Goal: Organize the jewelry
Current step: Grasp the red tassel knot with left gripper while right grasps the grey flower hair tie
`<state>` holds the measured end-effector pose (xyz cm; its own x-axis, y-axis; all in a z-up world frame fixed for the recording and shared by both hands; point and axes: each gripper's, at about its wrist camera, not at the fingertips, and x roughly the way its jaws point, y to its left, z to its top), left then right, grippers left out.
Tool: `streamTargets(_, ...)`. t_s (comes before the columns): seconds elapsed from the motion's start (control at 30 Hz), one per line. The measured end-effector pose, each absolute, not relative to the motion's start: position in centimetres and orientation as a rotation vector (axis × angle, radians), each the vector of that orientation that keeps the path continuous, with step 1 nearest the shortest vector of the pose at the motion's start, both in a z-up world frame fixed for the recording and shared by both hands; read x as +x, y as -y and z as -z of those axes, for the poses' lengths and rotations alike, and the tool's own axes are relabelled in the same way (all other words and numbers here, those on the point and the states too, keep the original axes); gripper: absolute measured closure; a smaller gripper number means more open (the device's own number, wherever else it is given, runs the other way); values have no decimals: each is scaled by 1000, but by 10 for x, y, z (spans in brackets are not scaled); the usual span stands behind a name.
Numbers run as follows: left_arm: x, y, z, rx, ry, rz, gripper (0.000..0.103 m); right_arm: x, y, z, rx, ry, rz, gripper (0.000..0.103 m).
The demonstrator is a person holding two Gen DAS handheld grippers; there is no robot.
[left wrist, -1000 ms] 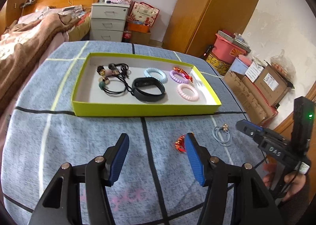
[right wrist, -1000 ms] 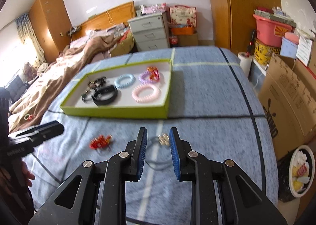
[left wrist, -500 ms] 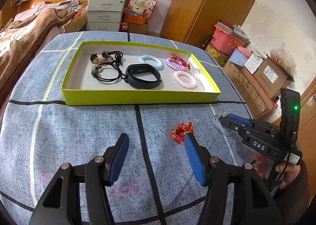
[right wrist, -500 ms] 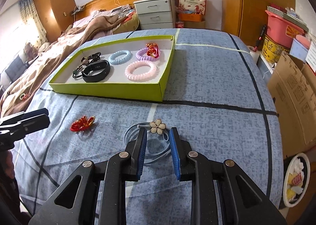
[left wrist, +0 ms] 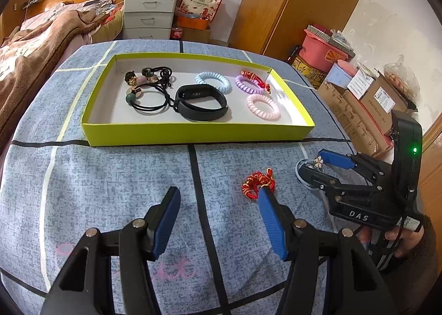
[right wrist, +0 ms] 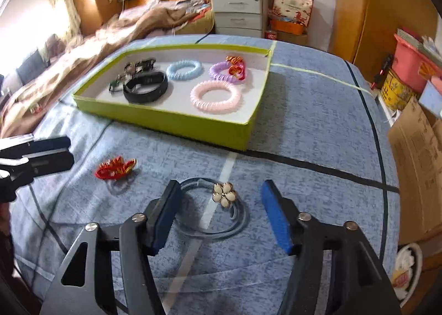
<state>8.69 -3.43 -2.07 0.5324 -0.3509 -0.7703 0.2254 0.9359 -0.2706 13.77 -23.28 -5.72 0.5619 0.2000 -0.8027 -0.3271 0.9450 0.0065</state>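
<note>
- I am spreading the right gripper [right wrist: 219,214] over the flower hair tie [right wrist: 214,211]; jaws opening wide, flower between them, pads not pressing yet.
- To grip well, I judge I am needing one pad inside the band loop, then closing beside the flower.
- I am holding the left gripper [left wrist: 218,217] tilted downward, open and empty, just short of the red knot charm [left wrist: 258,183].
- The green tray [right wrist: 176,120] is waiting beyond.
</note>
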Motion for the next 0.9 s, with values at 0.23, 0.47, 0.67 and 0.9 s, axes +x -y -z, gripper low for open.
streamTargets(0.23,89,37,23,-139,-959,344,42,138,240,57,-89,-923,-304,41)
streamTargets(0.47,90,46,25,-122,-968,346,42,135,244,56,-92,-913,-249,66)
streamTargets(0.67,91,55,26,-103,-978,360,42,134,251,54,-73,-915,-244,81)
streamTargets(0.9,93,67,25,-62,-974,369,42,129,258,51,-57,-906,-225,85)
